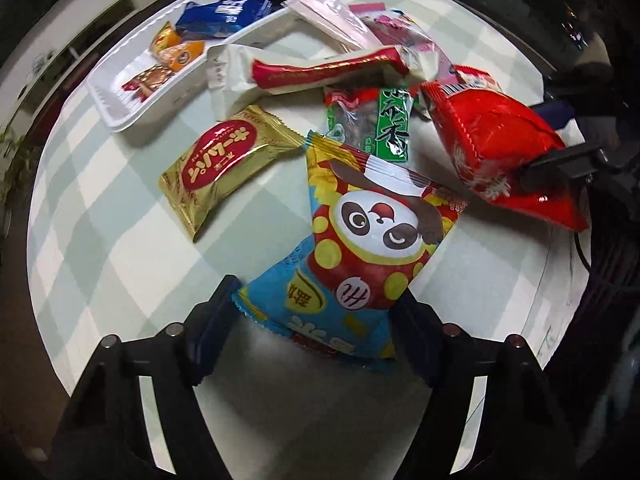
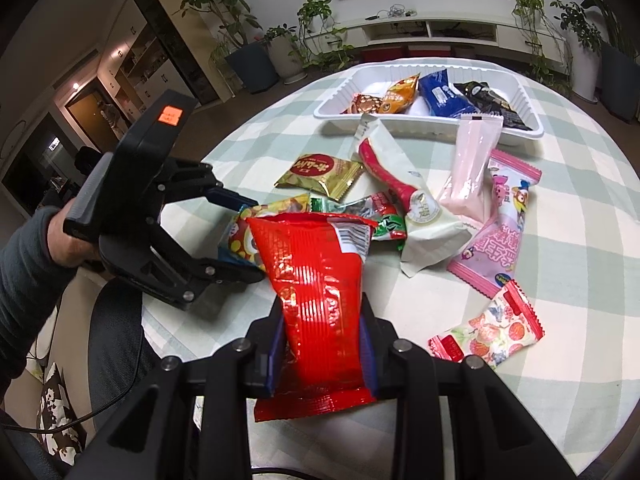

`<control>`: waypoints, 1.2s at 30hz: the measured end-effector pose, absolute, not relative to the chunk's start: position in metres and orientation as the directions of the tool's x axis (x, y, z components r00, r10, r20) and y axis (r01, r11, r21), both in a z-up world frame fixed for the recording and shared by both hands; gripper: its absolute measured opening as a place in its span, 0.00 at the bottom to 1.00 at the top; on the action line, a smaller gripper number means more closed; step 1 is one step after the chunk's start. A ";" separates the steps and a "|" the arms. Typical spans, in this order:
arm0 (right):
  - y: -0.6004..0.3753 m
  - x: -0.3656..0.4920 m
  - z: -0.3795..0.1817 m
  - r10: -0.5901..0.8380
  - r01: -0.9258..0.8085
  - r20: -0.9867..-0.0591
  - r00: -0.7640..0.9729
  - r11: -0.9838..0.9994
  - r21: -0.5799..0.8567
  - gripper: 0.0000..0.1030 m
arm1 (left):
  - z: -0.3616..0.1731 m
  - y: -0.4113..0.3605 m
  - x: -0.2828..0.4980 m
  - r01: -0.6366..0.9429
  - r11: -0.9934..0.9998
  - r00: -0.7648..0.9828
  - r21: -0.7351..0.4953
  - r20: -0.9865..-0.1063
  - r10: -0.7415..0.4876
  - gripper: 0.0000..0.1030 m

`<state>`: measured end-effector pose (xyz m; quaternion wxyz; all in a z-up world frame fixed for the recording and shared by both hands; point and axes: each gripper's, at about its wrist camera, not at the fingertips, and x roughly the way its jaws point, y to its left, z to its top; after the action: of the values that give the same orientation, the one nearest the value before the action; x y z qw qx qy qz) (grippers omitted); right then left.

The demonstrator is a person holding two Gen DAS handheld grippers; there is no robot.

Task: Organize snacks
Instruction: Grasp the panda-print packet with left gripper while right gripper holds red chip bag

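Observation:
A panda-print snack bag (image 1: 368,232) lies on the checked tablecloth, its lower end between the pads of my left gripper (image 1: 316,300), which press on both of its edges. The right wrist view shows that left gripper (image 2: 240,236) around the same panda bag (image 2: 244,240). My right gripper (image 2: 322,312) is shut on a shiny red snack bag (image 2: 316,264), held tilted just above the cloth. In the left wrist view the red bag (image 1: 496,132) sits at the right with the right gripper (image 1: 560,164) on its end. A white tray (image 2: 332,108) at the far side holds several packets.
Loose on the cloth lie a gold packet (image 2: 320,172), a green packet (image 2: 384,216), a white-and-red packet (image 2: 408,200), a pale pink pouch (image 2: 472,168), a pink cartoon packet (image 2: 500,224) and a strawberry packet (image 2: 492,332). A chair (image 2: 116,340) stands by the table's near-left edge.

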<state>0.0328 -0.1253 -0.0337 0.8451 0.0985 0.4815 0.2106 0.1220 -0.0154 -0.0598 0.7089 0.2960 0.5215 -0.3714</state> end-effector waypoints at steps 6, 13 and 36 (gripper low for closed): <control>-0.133 0.027 -0.025 0.468 -0.262 -0.754 0.461 0.884 0.388 0.32 | -0.051 -0.007 0.110 0.787 0.613 0.155 -0.072 -0.939 -0.309 0.62; -0.143 0.027 -0.016 0.488 -0.256 -0.730 0.478 0.873 0.416 0.31 | -0.043 0.010 0.090 0.737 0.656 0.160 -0.161 -0.902 -0.400 0.60; -0.260 0.165 0.043 0.295 -0.014 -0.684 0.668 0.923 0.384 0.31 | 0.034 0.039 0.257 0.407 0.803 0.390 -0.436 -0.711 -0.585 0.60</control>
<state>0.1649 -0.2605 0.0428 0.8960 0.1761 0.3984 0.0863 0.2572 0.0388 0.0345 0.8282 -0.0959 0.4641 -0.2992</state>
